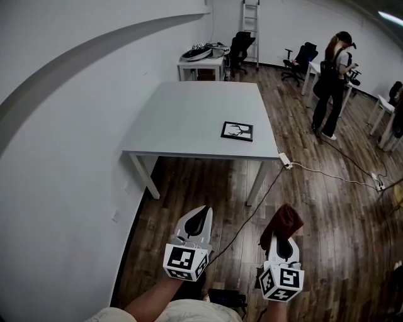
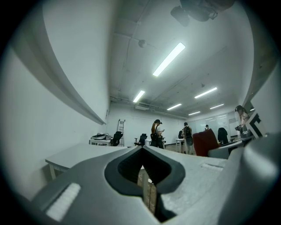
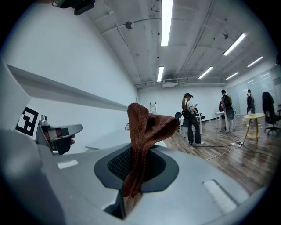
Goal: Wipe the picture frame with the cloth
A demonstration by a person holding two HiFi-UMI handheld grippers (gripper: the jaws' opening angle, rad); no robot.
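A small black picture frame (image 1: 237,131) lies flat near the front right corner of the grey table (image 1: 189,119). Both grippers hang well short of the table, over the wooden floor. My right gripper (image 1: 281,238) is shut on a rust-brown cloth (image 1: 283,223), which sticks up from between the jaws as a folded loop (image 3: 142,132). My left gripper (image 1: 200,217) is shut with nothing in it; its jaws meet at the tip (image 2: 142,151). The frame does not show in either gripper view.
A white wall runs along the left. A power strip (image 1: 285,161) and cables (image 1: 327,173) lie on the floor right of the table. A person (image 1: 330,85) stands at the back right near desks and office chairs (image 1: 239,47). A ladder (image 1: 250,16) leans at the far wall.
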